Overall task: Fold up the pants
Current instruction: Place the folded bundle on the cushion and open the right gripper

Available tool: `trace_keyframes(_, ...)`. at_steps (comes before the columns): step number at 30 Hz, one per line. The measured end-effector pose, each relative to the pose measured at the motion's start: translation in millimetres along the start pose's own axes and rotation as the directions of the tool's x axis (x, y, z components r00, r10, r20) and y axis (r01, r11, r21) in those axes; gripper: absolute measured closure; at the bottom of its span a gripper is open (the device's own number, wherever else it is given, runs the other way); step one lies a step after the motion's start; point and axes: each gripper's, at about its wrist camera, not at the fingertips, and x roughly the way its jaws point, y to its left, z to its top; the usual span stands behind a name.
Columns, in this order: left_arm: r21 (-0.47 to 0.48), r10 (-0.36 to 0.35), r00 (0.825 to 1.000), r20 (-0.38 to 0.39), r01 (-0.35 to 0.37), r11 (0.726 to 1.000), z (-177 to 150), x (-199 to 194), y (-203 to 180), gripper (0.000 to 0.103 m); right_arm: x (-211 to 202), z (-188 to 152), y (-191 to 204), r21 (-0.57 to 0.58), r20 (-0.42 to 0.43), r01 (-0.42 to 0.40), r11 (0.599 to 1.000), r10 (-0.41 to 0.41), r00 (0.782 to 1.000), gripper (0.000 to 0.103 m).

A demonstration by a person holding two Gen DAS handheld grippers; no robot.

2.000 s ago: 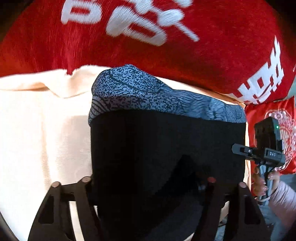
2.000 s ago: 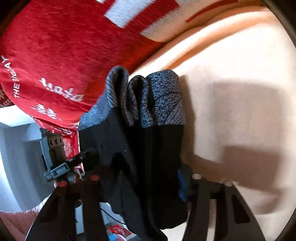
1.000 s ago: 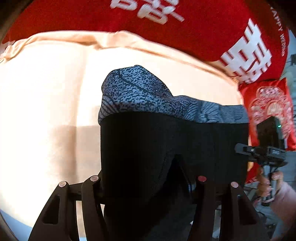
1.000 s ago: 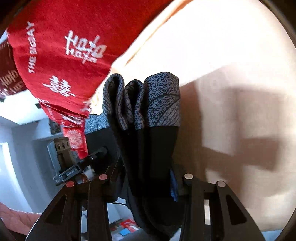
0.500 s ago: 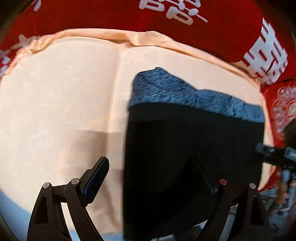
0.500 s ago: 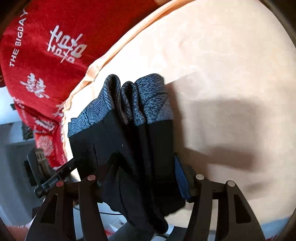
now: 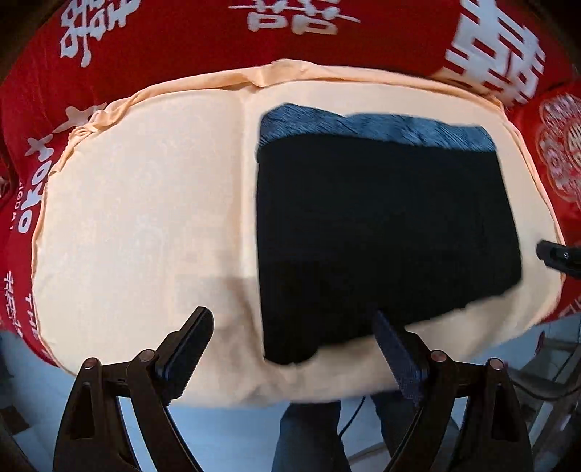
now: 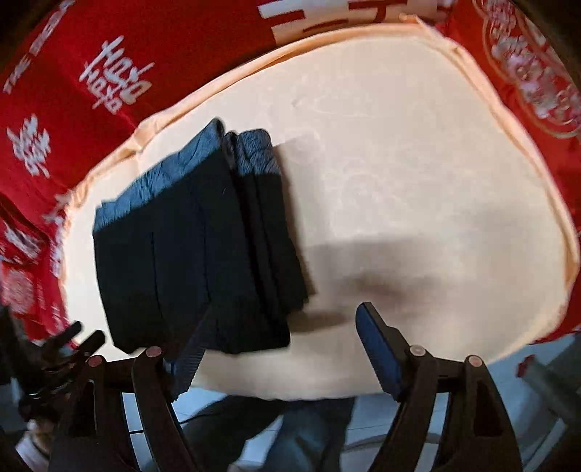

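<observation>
The black pants [image 7: 381, 232] with a blue-grey patterned waistband lie folded in a flat stack on the peach cloth [image 7: 138, 203]. In the right wrist view the stack [image 8: 189, 254] shows several layers at its right edge. My left gripper [image 7: 290, 348] is open and empty, back from the stack's near edge. My right gripper [image 8: 279, 345] is open and empty, its left finger just over the stack's near corner.
A red cloth with white characters [image 7: 189, 32] surrounds the peach cloth [image 8: 417, 174] at the back and sides. The peach cloth's near edge drops to a blue floor [image 7: 225, 435]. The other gripper's tip [image 7: 559, 254] shows at the right.
Both grippers have opened and let go of the folded pants, which now lie on the peach cloth. Both have pulled back toward the near edge.
</observation>
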Motion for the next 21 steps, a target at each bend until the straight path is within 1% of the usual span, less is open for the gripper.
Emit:
trace_keyframes(2, 0.021, 0.010, 1.000, 0.007, -0.010, 1.000, -7, -8, -7, 0.000, -10, -11, 11, -0.027, 0.012, 0.030, 0.999, -0.030, 0.999, 0.010)
trace_keyframes(4, 0.035, 0.011, 1.000, 0.007, -0.012, 0.999, -15, -16, -10, 0.000, -18, -19, 19, -0.039, 0.023, 0.037, 0.999, -0.036, 0.999, 0.010)
trace_keyframes(8, 0.024, 0.013, 1.000, -0.002, -0.012, 1.000, -24, -27, -10, 0.000, -32, -34, 37, -0.057, 0.043, 0.057, 0.997, -0.055, 0.998, 0.010)
trace_keyframes(12, 0.024, 0.049, 0.998, 0.025, -0.049, 0.998, -30, -46, -10, 0.000, -45, -48, 62, -0.100, 0.068, 0.096, 0.990, -0.089, 0.994, 0.010)
trace_keyframes(14, 0.018, 0.057, 0.998, 0.034, -0.057, 0.998, -32, -55, -8, 0.000, -52, -56, 76, -0.132, 0.084, 0.128, 0.983, -0.117, 0.990, 0.010)
trace_keyframes(15, 0.010, 0.060, 0.997, 0.038, -0.061, 0.998, -32, -58, -7, 0.000, -54, -59, 81, -0.139, 0.087, 0.130, 0.982, -0.118, 0.989, 0.010)
trace_keyframes(18, -0.006, 0.063, 0.996, 0.057, -0.063, 0.998, -36, -70, -3, 0.000, -60, -68, 95, -0.148, 0.090, 0.146, 0.978, -0.134, 0.987, 0.010)
trace_keyframes(21, -0.002, 0.064, 0.995, 0.078, -0.064, 0.998, -36, -79, -1, 0.000, -62, -74, 105, -0.149, 0.071, 0.188, 0.971, -0.180, 0.981, 0.010)
